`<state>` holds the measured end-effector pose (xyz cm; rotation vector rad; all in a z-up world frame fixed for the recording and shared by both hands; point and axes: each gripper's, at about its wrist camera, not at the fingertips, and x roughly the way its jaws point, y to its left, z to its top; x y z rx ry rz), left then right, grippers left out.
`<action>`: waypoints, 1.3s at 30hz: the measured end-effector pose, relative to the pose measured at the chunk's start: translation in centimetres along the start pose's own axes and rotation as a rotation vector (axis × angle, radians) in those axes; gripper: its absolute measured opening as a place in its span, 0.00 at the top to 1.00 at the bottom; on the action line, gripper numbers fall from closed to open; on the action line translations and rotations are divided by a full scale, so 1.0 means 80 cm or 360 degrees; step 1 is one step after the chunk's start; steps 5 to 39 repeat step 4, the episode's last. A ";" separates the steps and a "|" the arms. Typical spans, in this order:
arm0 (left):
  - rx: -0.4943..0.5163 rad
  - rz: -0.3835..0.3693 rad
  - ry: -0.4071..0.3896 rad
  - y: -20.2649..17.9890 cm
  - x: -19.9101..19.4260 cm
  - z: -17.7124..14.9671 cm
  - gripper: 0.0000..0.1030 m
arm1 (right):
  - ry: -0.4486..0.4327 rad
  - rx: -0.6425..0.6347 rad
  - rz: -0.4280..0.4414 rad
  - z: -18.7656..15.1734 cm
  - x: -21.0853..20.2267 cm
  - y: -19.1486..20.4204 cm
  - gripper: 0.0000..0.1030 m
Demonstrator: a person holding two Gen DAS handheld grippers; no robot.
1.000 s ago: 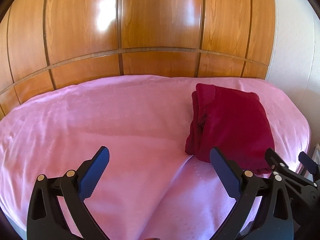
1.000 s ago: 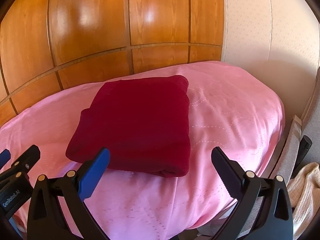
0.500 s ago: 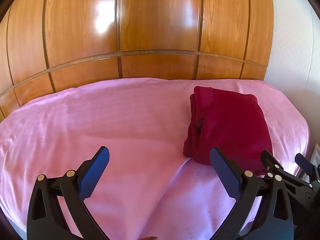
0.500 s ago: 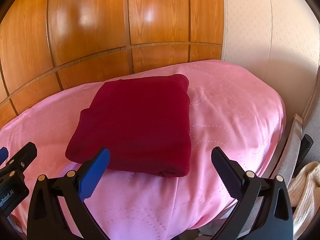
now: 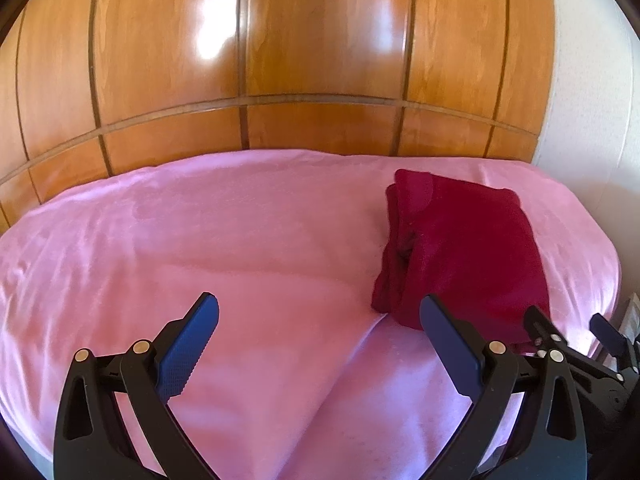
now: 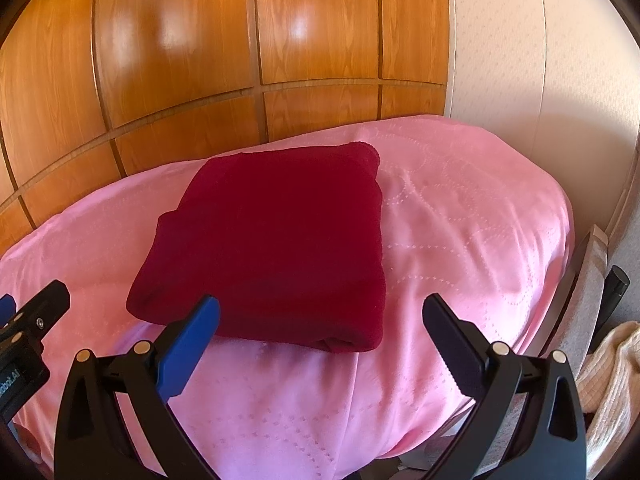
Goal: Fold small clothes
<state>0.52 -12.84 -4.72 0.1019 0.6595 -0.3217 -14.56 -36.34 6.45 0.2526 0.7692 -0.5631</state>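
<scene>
Fisheye bending warps both views, so the glossy orange-brown wooden panelled wall [image 5: 280,60] bulges and the pink quilted bedspread [image 5: 200,240] curves away at its edges. In the left wrist view the right side of the dark red folded knit garment [image 5: 468,256] runs behind the right tongs [image 5: 572,328], of which only two black finger ends and some of the frame show at the lower right; the garment's near right corner is hidden there. Its stacked layers show along the left edge, though the shadowed gap between them is hard to read. In the right wrist view the same garment [image 6: 280,248] lies flat as a squarish bundle on the bedspread [image 6: 460,240], toward the wall side, with its near left corner behind a blue finger pad [image 6: 188,348]. A cream ribbed knit fabric [image 6: 608,384] is cut off at the lower right edge, so what it is stays unclear.

The left tongs [image 5: 320,340] stand wide apart over bare bedspread, holding nothing and touching nothing. The right tongs [image 6: 320,340] are likewise spread wide, empty, just short of the garment's near edge. The left tongs' tip [image 6: 36,312] pokes in at the far left.
</scene>
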 end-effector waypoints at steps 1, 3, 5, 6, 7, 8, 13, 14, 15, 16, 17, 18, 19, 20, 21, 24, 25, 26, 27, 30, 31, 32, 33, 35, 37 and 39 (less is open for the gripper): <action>-0.0010 0.0009 0.0013 0.002 0.003 -0.001 0.03 | 0.0000 0.0000 -0.0001 0.000 0.000 0.000 0.02; -0.0019 0.0014 0.0027 0.003 0.005 -0.002 0.03 | -0.0004 0.0001 0.0000 0.000 0.000 0.000 0.02; -0.0023 0.0009 0.0035 0.004 0.007 -0.002 0.03 | -0.0006 -0.0003 -0.0001 0.000 0.000 0.000 0.02; -0.0023 0.0009 0.0035 0.004 0.007 -0.002 0.03 | -0.0006 -0.0003 -0.0001 0.000 0.000 0.000 0.02; -0.0023 0.0009 0.0035 0.004 0.007 -0.002 0.03 | -0.0006 -0.0003 -0.0001 0.000 0.000 0.000 0.02; -0.0023 0.0009 0.0035 0.004 0.007 -0.002 0.03 | -0.0006 -0.0003 -0.0001 0.000 0.000 0.000 0.02; -0.0023 0.0009 0.0035 0.004 0.007 -0.002 0.03 | -0.0006 -0.0003 -0.0001 0.000 0.000 0.000 0.02; -0.0023 0.0009 0.0035 0.004 0.007 -0.002 0.03 | -0.0006 -0.0003 -0.0001 0.000 0.000 0.000 0.02; -0.0023 0.0009 0.0035 0.004 0.007 -0.002 0.03 | -0.0006 -0.0003 -0.0001 0.000 0.000 0.000 0.02; -0.0023 0.0009 0.0035 0.004 0.007 -0.002 0.03 | -0.0006 -0.0003 -0.0001 0.000 0.000 0.000 0.02; -0.0023 0.0009 0.0035 0.004 0.007 -0.002 0.03 | -0.0006 -0.0003 -0.0001 0.000 0.000 0.000 0.02; -0.0023 0.0009 0.0035 0.004 0.007 -0.002 0.03 | -0.0006 -0.0003 -0.0001 0.000 0.000 0.000 0.02; -0.0023 0.0009 0.0035 0.004 0.007 -0.002 0.03 | -0.0006 -0.0003 -0.0001 0.000 0.000 0.000 0.02; -0.0023 0.0009 0.0035 0.004 0.007 -0.002 0.03 | -0.0006 -0.0003 -0.0001 0.000 0.000 0.000 0.02; -0.0023 0.0009 0.0035 0.004 0.007 -0.002 0.03 | -0.0006 -0.0003 -0.0001 0.000 0.000 0.000 0.02; -0.0023 0.0009 0.0035 0.004 0.007 -0.002 0.03 | -0.0006 -0.0003 -0.0001 0.000 0.000 0.000 0.02; -0.0023 0.0009 0.0035 0.004 0.007 -0.002 0.03 | -0.0006 -0.0003 -0.0001 0.000 0.000 0.000 0.02; -0.0023 0.0009 0.0035 0.004 0.007 -0.002 0.03 | -0.0006 -0.0003 -0.0001 0.000 0.000 0.000 0.02; -0.0023 0.0009 0.0035 0.004 0.007 -0.002 0.03 | -0.0006 -0.0003 -0.0001 0.000 0.000 0.000 0.02; -0.0023 0.0009 0.0035 0.004 0.007 -0.002 0.03 | -0.0006 -0.0003 -0.0001 0.000 0.000 0.000 0.02; -0.0023 0.0009 0.0035 0.004 0.007 -0.002 0.03 | -0.0006 -0.0003 -0.0001 0.000 0.000 0.000 0.02; -0.0023 0.0009 0.0035 0.004 0.007 -0.002 0.03 | -0.0006 -0.0003 -0.0001 0.000 0.000 0.000 0.02; -0.0023 0.0009 0.0035 0.004 0.007 -0.002 0.03 | -0.0006 -0.0003 -0.0001 0.000 0.000 0.000 0.02; -0.0023 0.0009 0.0035 0.004 0.007 -0.002 0.03 | -0.0006 -0.0003 -0.0001 0.000 0.000 0.000 0.02; -0.0023 0.0009 0.0035 0.004 0.007 -0.002 0.03 | -0.0006 -0.0003 -0.0001 0.000 0.000 0.000 0.02; -0.0023 0.0009 0.0035 0.004 0.007 -0.002 0.03 | -0.0006 -0.0003 -0.0001 0.000 0.000 0.000 0.02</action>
